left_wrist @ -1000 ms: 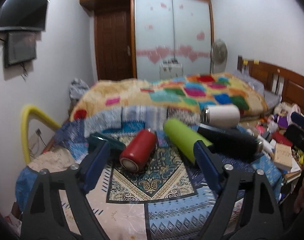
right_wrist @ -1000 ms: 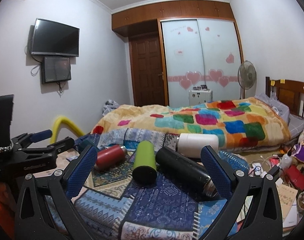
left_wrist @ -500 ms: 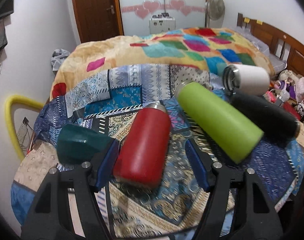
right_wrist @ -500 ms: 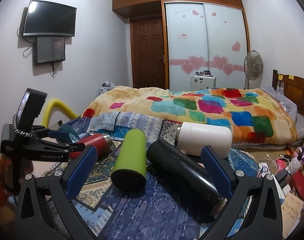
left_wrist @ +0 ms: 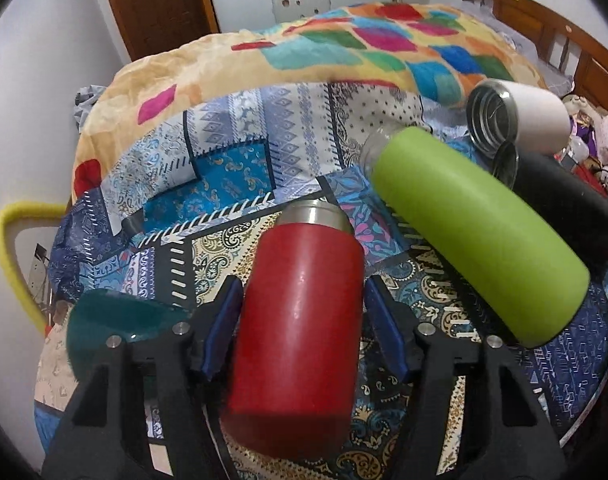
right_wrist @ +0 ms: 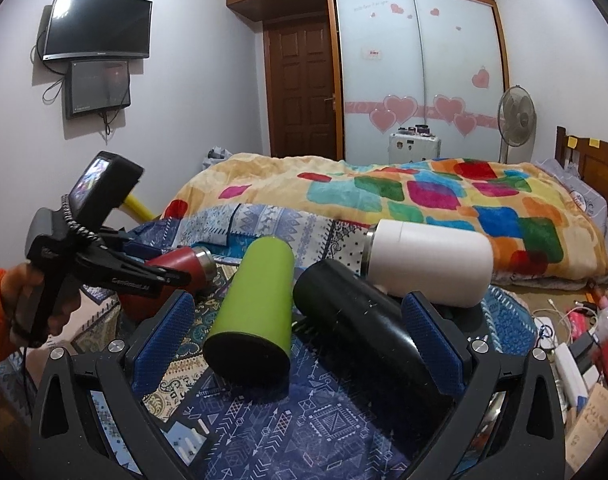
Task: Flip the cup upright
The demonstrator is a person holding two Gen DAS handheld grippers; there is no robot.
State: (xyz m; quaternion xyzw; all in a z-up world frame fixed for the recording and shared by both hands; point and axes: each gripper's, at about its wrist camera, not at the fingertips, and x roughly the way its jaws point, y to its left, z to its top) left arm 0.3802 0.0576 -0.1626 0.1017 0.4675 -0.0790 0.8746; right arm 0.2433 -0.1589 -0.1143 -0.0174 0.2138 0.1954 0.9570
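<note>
A red cup (left_wrist: 300, 320) lies on its side on the patterned cloth (left_wrist: 232, 184), its steel mouth pointing away from me. My left gripper (left_wrist: 302, 328) is around its body, blue pads close on both sides; contact is not clear. In the right wrist view the red cup (right_wrist: 176, 276) lies partly behind the left gripper (right_wrist: 156, 276). A green cup (left_wrist: 475, 240), a black cup (right_wrist: 363, 328) and a white cup (right_wrist: 427, 260) lie on their sides. My right gripper (right_wrist: 300, 340) is open, low over the green cup (right_wrist: 256, 312) and the black cup.
A dark teal cup (left_wrist: 116, 324) lies left of the left gripper. A bed with a colourful quilt (right_wrist: 423, 196) is behind the table. Clutter (right_wrist: 575, 340) lies on the floor to the right. A yellow tube (left_wrist: 16, 248) stands at the left.
My left gripper has moved forward and down over the red cup, which now sits between its narrowed jaws. My right gripper has moved a little closer to the green and black cups.
</note>
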